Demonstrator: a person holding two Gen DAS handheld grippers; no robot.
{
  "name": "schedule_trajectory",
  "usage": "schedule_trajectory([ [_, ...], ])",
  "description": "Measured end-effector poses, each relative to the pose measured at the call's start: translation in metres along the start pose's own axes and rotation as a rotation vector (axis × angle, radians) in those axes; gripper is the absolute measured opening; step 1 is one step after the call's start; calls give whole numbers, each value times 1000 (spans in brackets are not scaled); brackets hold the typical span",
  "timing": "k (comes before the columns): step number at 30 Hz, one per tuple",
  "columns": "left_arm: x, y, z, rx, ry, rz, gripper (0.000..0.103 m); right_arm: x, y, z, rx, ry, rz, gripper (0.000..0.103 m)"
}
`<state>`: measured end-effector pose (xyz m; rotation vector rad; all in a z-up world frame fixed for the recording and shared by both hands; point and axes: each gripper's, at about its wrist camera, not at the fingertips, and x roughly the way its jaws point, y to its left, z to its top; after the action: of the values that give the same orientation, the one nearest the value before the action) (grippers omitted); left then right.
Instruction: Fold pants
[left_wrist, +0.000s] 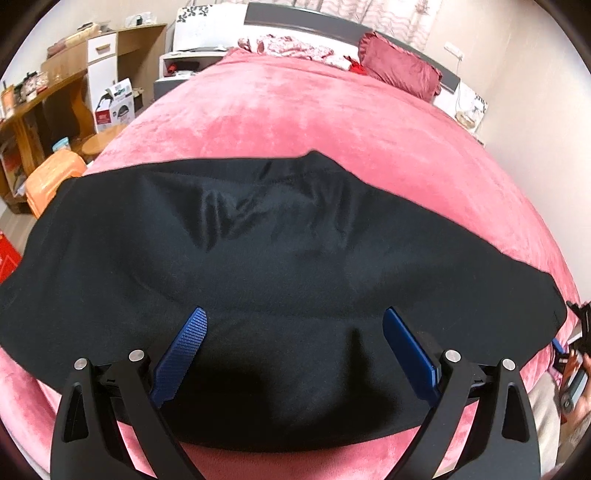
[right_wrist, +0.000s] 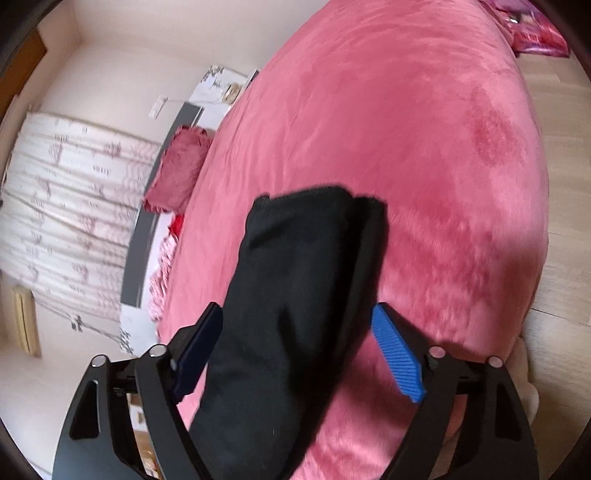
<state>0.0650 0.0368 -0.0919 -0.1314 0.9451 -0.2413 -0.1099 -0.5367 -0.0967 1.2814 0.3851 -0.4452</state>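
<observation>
Seeing black pants lying flat and crosswise on the near part of a pink bedspread, reaching almost from side to side of it, with a few soft creases toward the far edge. Hovering over the near edge of that cloth with the left gripper, blue fingers spread wide and pinching nothing.

Straddling one end of the pants with the right gripper, tongs standing wide apart, a thick band of cloth running up between them. Brushing the dark finger on one side. Sitting just beside the bright blue finger on the other, with no clear squeeze on the fabric.

Resting farther up the bed: a red pillow against a grey headboard, with a rumpled pink patterned cloth beside it.

Standing off the bed: a wooden desk crowded with small things, a cardboard box and an orange plastic stool. Hanging behind the headboard: a pale patterned curtain. Showing past the bedspread's edge: a light wooden floor.
</observation>
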Motion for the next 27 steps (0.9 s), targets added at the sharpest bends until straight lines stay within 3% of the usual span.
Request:
schedule_trajectory([
  [3,5,-3,-3,21,21,7,95,0,-7,7,32,-15,25,64],
  [7,7,-6,-4,45,24,20,95,2,-14,12,60,-11,56,62],
  [10,11,-6,-5,51,32,30,95,1,-11,13,40,4,53,40],
  [11,12,-7,-5,52,35,32,95,2,-10,13,36,23,54,27],
  [12,13,-7,-6,56,37,36,95,3,-8,13,34,36,51,24],
  [19,9,-1,-3,38,12,31,95,-11,32,12,-38,41,40,16],
  [27,-2,27,4,-69,-45,66,95,-39,137,-19,-280,30,99,16],
])
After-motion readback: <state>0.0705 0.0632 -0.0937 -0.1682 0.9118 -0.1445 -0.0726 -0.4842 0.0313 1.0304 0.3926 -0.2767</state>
